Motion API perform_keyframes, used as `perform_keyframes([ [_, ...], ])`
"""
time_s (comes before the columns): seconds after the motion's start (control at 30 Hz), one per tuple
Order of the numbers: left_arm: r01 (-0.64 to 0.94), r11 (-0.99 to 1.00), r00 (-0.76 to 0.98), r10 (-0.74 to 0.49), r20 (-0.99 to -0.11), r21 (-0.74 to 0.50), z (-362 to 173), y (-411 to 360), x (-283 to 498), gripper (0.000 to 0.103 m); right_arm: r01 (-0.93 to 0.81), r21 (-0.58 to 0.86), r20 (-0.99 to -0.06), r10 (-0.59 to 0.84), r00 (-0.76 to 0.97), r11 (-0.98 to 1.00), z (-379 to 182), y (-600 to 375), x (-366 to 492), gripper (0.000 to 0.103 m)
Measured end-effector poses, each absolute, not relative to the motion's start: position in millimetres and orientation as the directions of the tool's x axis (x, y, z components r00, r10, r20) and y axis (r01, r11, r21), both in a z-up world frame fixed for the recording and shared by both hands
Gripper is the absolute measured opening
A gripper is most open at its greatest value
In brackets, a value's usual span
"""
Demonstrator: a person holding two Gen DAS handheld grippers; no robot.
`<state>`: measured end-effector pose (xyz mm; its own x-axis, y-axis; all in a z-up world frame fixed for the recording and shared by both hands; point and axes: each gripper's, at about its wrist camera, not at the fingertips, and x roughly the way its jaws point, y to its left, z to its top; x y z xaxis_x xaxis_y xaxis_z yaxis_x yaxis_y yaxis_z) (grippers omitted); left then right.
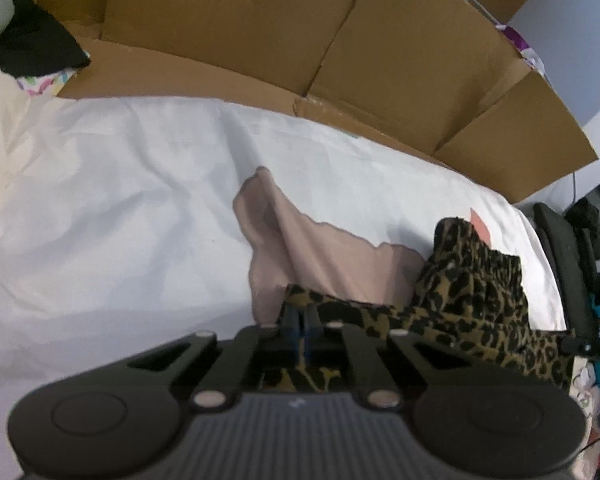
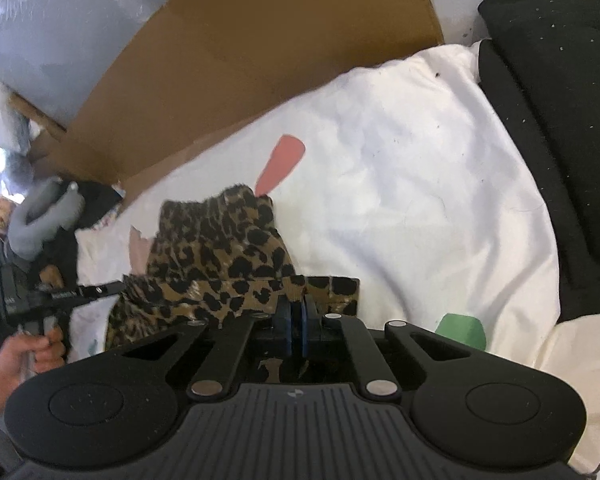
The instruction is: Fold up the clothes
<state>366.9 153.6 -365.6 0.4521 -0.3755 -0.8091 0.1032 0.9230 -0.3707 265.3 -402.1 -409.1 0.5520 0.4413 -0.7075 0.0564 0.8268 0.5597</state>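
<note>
Both black claws, left (image 1: 300, 322) and right (image 2: 296, 312), are clamped on a leopard-print fabric garment (image 2: 220, 248), stretched between them (long axis claw to claw) over the white bed sheet (image 1: 120, 200).

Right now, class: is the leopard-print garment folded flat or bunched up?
Bunched up. The leopard-print garment stands crumpled on the white sheet, pinched by both the left gripper and right gripper.
</note>
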Motion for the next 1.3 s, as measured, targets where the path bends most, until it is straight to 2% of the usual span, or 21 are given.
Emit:
perform_keyframes([
  [0.2, 0.087, 0.918, 0.483, -0.378, -0.790, -0.387, -362, 156, 366, 0.001, 0.097, 0.557, -0.703, 0.405, 0.585, 0.825, -408, -407, 261, 0.002],
  [0.4, 0.105, 0.932, 0.469, -0.354, -0.809, -0.347, -368, 149, 369, 0.001, 0.129, 0.510, -0.744, 0.361, 0.563, 0.850, -425, -399, 268, 0.002],
  [0.5, 0.131, 0.937, 0.462, -0.347, -0.816, -0.324, -367, 146, 369, 0.006, 0.137, 0.499, -0.758, 0.354, 0.548, 0.856, -434, -397, 270, 0.002],
  [0.53, 0.146, 0.939, 0.462, -0.342, -0.818, -0.310, -366, 144, 368, 0.011, 0.137, 0.491, -0.762, 0.348, 0.546, 0.860, -434, -396, 270, 0.004],
  [0.6, 0.181, 0.944, 0.464, -0.330, -0.822, -0.277, -365, 139, 366, 0.016, 0.136, 0.468, -0.773, 0.330, 0.542, 0.873, -433, -395, 269, 0.011],
  [0.67, 0.196, 0.945, 0.460, -0.323, -0.827, -0.261, -366, 136, 367, 0.018, 0.139, 0.434, -0.788, 0.300, 0.538, 0.890, -432, -393, 268, 0.039],
  [0.77, 0.194, 0.945, 0.454, -0.324, -0.830, -0.263, -370, 134, 370, 0.024, 0.128, 0.409, -0.795, 0.284, 0.536, 0.904, -433, -392, 266, 0.040],
  [0.9, 0.207, 0.950, 0.448, -0.305, -0.840, -0.234, -375, 130, 374, 0.038, 0.110, 0.399, -0.805, 0.291, 0.518, 0.910, -437, -387, 267, 0.041],
  [0.97, 0.204, 0.950, 0.446, -0.307, -0.841, -0.239, -377, 130, 376, 0.039, 0.088, 0.378, -0.812, 0.284, 0.510, 0.922, -439, -383, 269, 0.045],
  [1.3, 0.230, 0.952, 0.448, -0.289, -0.846, -0.203, -381, 117, 378, 0.039, 0.001, 0.313, -0.824, 0.271, 0.498, 0.950, -448, -366, 277, 0.046],
])
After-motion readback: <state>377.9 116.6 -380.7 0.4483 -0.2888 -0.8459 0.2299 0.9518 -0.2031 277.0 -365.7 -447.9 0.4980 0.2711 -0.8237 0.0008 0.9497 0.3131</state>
